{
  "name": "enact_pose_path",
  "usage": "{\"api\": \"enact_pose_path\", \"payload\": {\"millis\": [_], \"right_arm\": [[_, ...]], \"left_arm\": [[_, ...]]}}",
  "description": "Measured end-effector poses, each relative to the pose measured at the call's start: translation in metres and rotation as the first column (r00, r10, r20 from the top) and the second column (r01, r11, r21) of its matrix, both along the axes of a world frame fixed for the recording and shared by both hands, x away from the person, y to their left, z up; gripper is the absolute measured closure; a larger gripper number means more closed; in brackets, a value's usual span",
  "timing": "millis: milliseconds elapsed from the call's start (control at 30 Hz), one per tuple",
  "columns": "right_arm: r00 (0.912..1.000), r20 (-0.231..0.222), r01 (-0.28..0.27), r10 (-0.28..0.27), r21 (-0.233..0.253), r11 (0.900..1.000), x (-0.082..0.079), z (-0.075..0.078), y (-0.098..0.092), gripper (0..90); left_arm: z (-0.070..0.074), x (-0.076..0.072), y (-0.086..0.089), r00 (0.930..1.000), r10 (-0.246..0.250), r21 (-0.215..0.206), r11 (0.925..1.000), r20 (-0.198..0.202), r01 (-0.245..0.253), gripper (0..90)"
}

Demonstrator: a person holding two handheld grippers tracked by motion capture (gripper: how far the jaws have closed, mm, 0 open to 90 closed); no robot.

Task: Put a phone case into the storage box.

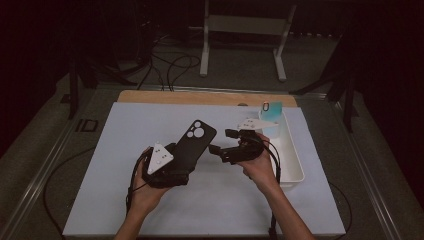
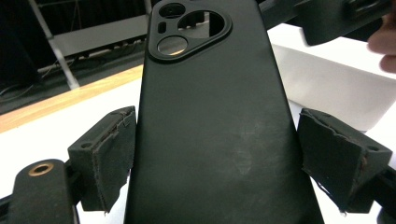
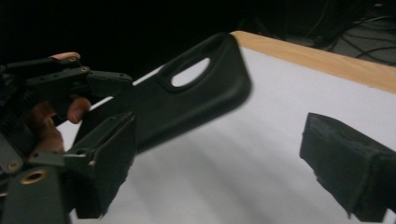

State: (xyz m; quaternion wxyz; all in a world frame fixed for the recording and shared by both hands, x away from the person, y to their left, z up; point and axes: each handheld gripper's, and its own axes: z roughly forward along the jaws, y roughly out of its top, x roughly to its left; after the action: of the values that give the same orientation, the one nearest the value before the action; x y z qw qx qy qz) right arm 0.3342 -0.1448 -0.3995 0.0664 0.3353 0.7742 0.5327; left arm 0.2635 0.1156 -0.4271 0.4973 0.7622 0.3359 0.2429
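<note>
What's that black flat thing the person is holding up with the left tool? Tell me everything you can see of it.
It looks like a phone case: matte black, seemingly soft plastic or rubber, faintly scuffed, with rounded corners. Near its top is a raised camera cutout with several openings, and you can see through the largest. The left gripper holds its lower end, a padded jaw on each long edge, so it is lifted off the white table, angled up and away from the person. The right gripper is close beside it, jaws apart, not gripping it.

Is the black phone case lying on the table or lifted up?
Lifted up: the phone case sits between the left tool's jaws, tilted above the white table.
</note>
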Motion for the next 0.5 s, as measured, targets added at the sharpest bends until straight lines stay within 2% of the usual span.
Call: {"api": "enact_pose_path", "payload": {"millis": [133, 267, 400, 500], "right_arm": [[0.9983, -0.042, -0.04, 0.042, 0.049, 0.998, 0.0, -0.001, 0.005, 19.0], [0.9932, -0.098, -0.056, 0.063, 0.071, 0.996, 0.001, -0.002, 0.011, 37.3], [0.9809, -0.162, -0.09, 0.107, 0.11, 0.99, 0.003, -0.005, 0.016, 46.4], [0.9743, -0.185, -0.103, 0.128, 0.137, 0.985, 0.004, -0.006, 0.018, 51.4]], "left_arm": [[0.001, -0.002, -0.003, 0.9999, -0.014, 0.0, 0.9999, 0.01, 0.014, 14.5], [0.0, -0.003, -0.006, 0.9996, -0.015, 0.0, 0.9999, 0.023, 0.015, 14.5], [-0.001, -0.004, -0.007, 0.9994, -0.016, -0.005, 0.9999, 0.031, 0.016, 14.5], [-0.001, -0.004, -0.007, 0.9993, -0.02, -0.006, 0.9998, 0.03, 0.02, 14.5]]}}
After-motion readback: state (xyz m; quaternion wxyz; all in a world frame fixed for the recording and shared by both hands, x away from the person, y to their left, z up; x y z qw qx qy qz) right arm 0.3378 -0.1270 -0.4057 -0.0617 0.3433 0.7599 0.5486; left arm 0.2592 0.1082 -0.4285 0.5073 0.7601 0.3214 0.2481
